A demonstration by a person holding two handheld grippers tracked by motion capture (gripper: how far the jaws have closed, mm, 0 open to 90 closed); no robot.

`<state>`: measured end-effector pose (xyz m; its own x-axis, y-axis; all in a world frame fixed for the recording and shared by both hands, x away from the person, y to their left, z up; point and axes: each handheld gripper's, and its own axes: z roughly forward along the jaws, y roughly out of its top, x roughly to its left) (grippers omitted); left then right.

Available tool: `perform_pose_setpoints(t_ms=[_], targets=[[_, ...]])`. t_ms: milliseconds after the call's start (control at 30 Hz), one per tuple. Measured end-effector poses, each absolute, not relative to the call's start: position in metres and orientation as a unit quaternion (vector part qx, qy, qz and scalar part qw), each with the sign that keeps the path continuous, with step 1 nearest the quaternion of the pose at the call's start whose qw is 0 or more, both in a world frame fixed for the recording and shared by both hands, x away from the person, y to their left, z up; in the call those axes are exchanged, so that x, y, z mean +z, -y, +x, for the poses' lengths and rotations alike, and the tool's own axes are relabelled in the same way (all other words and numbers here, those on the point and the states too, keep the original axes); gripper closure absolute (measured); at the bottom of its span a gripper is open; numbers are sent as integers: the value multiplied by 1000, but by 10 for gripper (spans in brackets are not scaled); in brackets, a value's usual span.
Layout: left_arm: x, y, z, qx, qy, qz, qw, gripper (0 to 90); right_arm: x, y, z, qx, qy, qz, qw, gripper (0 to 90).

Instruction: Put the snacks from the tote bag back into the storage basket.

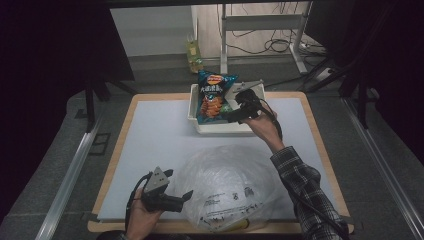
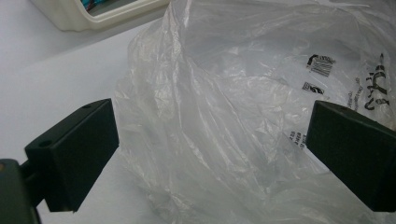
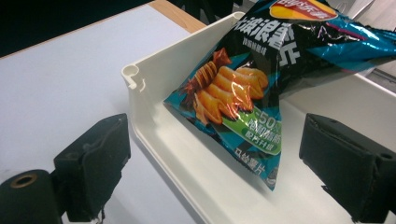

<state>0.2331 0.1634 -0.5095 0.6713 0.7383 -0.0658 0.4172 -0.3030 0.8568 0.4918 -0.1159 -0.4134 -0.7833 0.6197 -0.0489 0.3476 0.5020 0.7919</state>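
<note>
so the right gripper [image 1: 231, 116] is up at the far side of the table, hovering at the white tray [image 1: 192, 107] with its jaws spread wide and nothing between them. in the right gripper view the near corner of the tray [image 3: 154, 107] sits between the two black jaws, and the teal chip bag [image 3: 243, 88] is a bit beyond them, propped on a slant inside the tray with its top poking out over the far rim. from the high view the chip bag [image 1: 212, 95] leans against the tray's left half. the left gripper [image 1: 181, 199] is down at the near edge, jaws also wide apart, pointed at the clear plastic bag [image 1: 227, 192] lying crumpled on the white mat [image 1: 150, 140]. in the left gripper view the plastic bag [image 2: 224, 121] bulges up in the gap between the jaws, can't tell if either jaw is actually touching it.
</note>
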Motion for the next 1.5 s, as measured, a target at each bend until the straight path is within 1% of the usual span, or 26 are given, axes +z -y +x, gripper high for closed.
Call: perform_pose_setpoints(t_ms=[233, 500, 1200, 1500], targets=[[-509, -164, 233, 178, -370, 787, 461, 21, -416, 119, 485, 408, -852, 284, 163, 82], [-511, -163, 234, 175, -371, 790, 456, 17, -418, 121, 477, 416, -854, 279, 144, 56], [-511, -164, 234, 176, -373, 788, 457, 14, -424, 125, 452, 415, -859, 258, 154, 47], [-512, -163, 234, 181, -370, 791, 453, 13, -430, 129, 441, 419, -860, 252, 150, 46]])
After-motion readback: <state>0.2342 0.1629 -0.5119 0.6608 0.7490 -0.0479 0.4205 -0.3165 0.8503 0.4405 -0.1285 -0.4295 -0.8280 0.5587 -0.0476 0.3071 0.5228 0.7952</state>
